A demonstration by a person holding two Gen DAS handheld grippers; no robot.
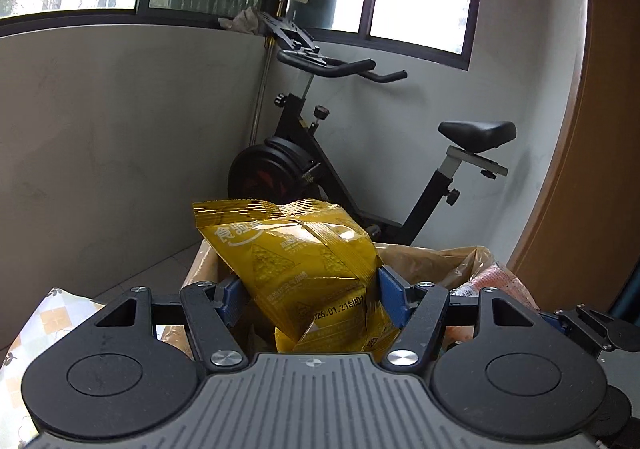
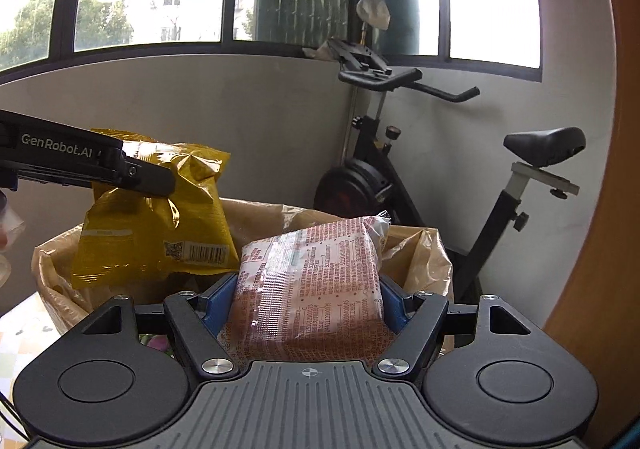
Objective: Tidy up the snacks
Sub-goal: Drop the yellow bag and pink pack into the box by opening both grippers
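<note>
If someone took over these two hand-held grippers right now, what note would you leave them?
Left hand-held gripper: shut on the yellow snack bag, held up over the lined box.
Right hand-held gripper: shut on the pink snack pack, also above the box.
Done: both snacks are gripped and lifted.
Left: set each one down in its place; where is not shown. Other contents of the box are mostly hidden.

**Counting the things here**

There are two snack packs: one yellow chip bag point(image 1: 304, 269) and one pink packet point(image 2: 312, 289). There are two grippers: the left gripper point(image 1: 310, 295) and the right gripper point(image 2: 308, 303). There is one brown bag point(image 2: 420, 249), and one exercise bike point(image 1: 360, 153).
</note>
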